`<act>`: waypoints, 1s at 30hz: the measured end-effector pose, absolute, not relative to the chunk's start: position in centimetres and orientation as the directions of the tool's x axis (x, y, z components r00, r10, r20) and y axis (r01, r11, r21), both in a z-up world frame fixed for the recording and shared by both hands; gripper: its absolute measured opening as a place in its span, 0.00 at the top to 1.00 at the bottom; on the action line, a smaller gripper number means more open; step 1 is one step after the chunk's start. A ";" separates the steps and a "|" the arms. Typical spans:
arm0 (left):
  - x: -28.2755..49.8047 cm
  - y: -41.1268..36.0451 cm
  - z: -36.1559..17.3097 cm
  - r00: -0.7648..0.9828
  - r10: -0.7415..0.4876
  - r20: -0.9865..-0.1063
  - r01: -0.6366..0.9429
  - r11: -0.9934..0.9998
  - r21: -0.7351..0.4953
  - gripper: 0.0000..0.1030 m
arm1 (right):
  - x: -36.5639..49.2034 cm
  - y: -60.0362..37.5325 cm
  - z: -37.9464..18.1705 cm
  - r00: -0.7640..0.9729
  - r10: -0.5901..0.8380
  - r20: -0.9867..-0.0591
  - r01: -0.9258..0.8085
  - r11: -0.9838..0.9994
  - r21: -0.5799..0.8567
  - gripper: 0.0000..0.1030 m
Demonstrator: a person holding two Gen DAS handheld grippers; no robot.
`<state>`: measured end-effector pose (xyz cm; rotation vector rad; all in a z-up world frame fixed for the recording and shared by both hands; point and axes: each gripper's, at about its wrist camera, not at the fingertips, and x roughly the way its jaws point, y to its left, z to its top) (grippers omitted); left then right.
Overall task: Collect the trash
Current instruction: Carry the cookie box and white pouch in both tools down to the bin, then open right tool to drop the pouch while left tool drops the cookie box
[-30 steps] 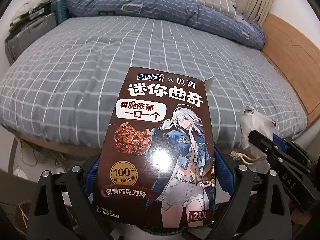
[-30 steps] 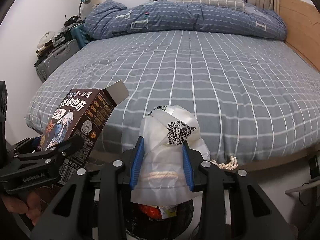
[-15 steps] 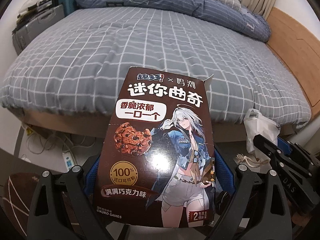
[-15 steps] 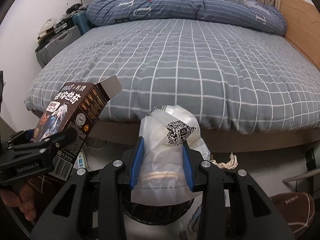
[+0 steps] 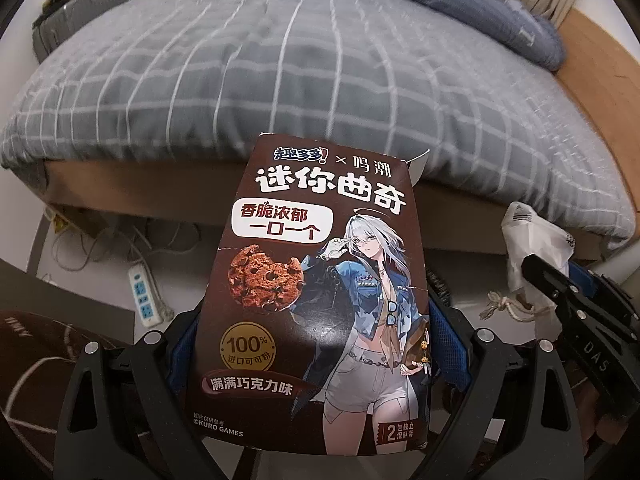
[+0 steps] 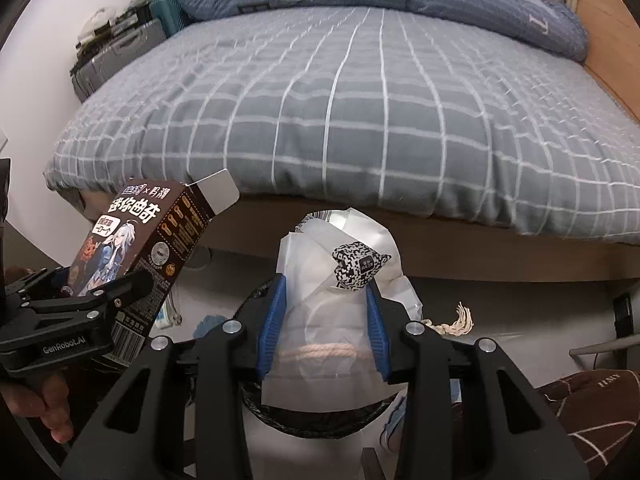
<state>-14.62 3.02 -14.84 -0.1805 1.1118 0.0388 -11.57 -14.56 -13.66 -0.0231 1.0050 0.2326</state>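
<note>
bed [image 6: 360, 112] beyond clamped box [image 5: 316, 296] (upright)

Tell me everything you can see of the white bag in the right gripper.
The white bag looks like thin, crumpled, translucent paper or plastic, with a black-and-white QR-code label near its top and a beige twisted rope handle whose frayed end hangs off to one side. It stands roughly upright, pinched between the blue pads of the right hand-held gripper, in front of the bed's edge and above a black-lined bin. Its contents are not visible.
</note>
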 end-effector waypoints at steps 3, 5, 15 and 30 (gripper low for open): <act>-14.3 3.5 -16.1 0.426 -0.047 -0.903 -0.129 0.985 -0.112 0.12 | -10.9 -14.0 -15.6 0.475 0.188 -0.860 -0.214 0.972 0.094 0.64; -14.0 4.0 -16.9 0.411 -0.037 -0.911 -0.145 0.984 -0.105 0.12 | -10.5 -13.6 -16.5 0.454 0.190 -0.870 -0.224 0.970 0.095 0.64; -13.5 4.7 -18.7 0.386 -0.020 -0.922 -0.159 0.983 -0.088 0.12 | -9.3 -12.4 -18.0 0.443 0.206 -0.873 -0.250 0.963 0.101 0.32; -11.6 -0.7 -19.8 0.374 -0.089 -0.923 -0.033 0.993 -0.110 0.12 | -9.8 -19.5 -17.2 0.510 0.057 -0.858 -0.092 0.996 0.011 0.07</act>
